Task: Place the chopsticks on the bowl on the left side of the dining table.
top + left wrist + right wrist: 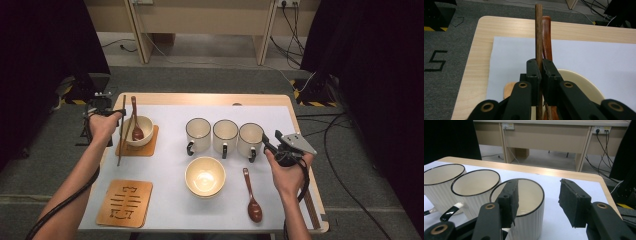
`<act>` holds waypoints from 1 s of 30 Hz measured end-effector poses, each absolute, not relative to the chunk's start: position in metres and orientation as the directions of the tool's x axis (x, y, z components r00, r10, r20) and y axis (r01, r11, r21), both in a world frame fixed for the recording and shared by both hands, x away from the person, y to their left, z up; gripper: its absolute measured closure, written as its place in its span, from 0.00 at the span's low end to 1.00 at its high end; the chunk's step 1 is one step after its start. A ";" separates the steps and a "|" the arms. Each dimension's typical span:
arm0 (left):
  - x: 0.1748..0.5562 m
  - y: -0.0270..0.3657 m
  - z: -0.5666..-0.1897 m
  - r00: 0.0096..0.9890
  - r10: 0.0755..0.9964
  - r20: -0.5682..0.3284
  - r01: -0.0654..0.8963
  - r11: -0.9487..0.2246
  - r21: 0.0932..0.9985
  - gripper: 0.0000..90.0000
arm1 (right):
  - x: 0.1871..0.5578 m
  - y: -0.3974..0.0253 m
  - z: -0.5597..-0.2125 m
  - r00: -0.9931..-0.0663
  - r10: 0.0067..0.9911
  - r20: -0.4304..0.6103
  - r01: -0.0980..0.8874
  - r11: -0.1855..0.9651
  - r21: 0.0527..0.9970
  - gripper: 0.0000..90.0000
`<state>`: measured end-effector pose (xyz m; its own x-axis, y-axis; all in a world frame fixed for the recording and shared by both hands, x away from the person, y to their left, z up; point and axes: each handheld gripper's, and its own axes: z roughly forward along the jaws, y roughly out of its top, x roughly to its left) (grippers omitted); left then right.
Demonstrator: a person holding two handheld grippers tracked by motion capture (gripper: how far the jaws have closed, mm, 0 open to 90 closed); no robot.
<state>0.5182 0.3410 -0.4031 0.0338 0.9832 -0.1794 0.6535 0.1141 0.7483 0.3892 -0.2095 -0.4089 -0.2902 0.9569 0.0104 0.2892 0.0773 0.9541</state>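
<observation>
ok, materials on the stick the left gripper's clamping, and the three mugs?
Stick: looks like dark wood, matte, with visible lengthwise grain; it could be one chopstick or a pair. Left gripper is shut on it. Mugs: likely glazed ceramic, with a glossy cream surface, ribbed walls and a thin black rim line.

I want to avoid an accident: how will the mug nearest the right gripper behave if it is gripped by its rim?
The mug looks glazed ceramic, so probably stiff, fairly heavy and slippery. Its ribbed wall may help the right gripper hold a little. It stands close beside the next mug, so a push could knock them together.
</observation>
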 end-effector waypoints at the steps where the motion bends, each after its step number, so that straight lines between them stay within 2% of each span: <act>1: 0.519 0.341 -0.405 0.028 0.981 -0.191 0.658 0.125 0.742 0.93 | 0.389 -0.209 -0.409 -0.291 0.957 0.008 0.288 0.079 0.954 0.56; 30: 0.528 0.344 -0.428 -0.022 0.955 -0.296 0.691 0.229 0.685 0.93 | 0.389 -0.212 -0.407 -0.283 0.959 0.006 0.286 0.078 0.955 0.55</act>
